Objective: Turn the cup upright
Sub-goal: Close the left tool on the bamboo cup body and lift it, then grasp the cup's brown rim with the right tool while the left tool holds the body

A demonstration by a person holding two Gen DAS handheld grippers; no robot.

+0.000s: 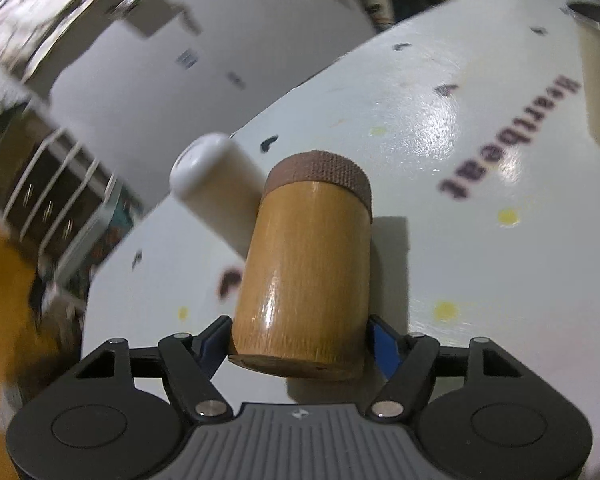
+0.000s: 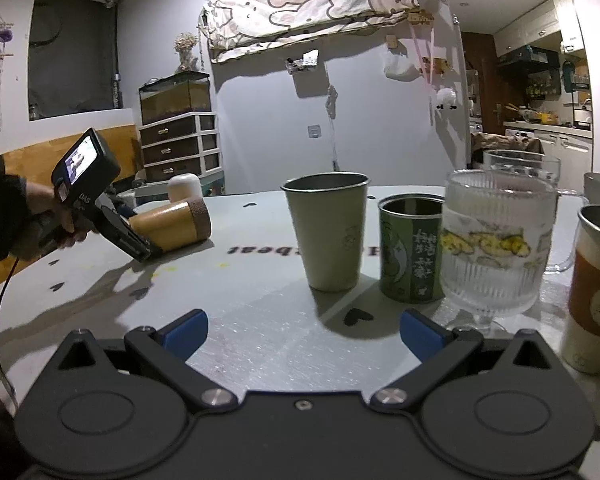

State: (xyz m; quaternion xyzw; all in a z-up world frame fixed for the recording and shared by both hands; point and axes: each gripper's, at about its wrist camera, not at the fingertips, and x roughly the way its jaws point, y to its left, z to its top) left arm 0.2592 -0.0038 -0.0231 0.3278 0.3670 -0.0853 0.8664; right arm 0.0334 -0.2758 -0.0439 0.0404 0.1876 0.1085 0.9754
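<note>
A bamboo cup point(image 1: 304, 272) with a brown knurled band at its rim lies held between the blue pads of my left gripper point(image 1: 300, 344), which is shut on its base end. The cup is tilted, rim pointing away, just above the white table point(image 1: 460, 160). In the right wrist view the same cup point(image 2: 172, 226) lies nearly on its side at the far left, held by the left gripper point(image 2: 140, 248). My right gripper point(image 2: 304, 330) is open and empty, low over the table's near side.
A white cup point(image 1: 216, 184) lies beside the bamboo cup. Upright on the table stand a steel tumbler point(image 2: 328, 232), a green tin point(image 2: 412, 248), a ribbed glass mug point(image 2: 496, 244) and an orange-sleeved cup point(image 2: 596, 288). The table's left edge point(image 1: 112, 256) is close.
</note>
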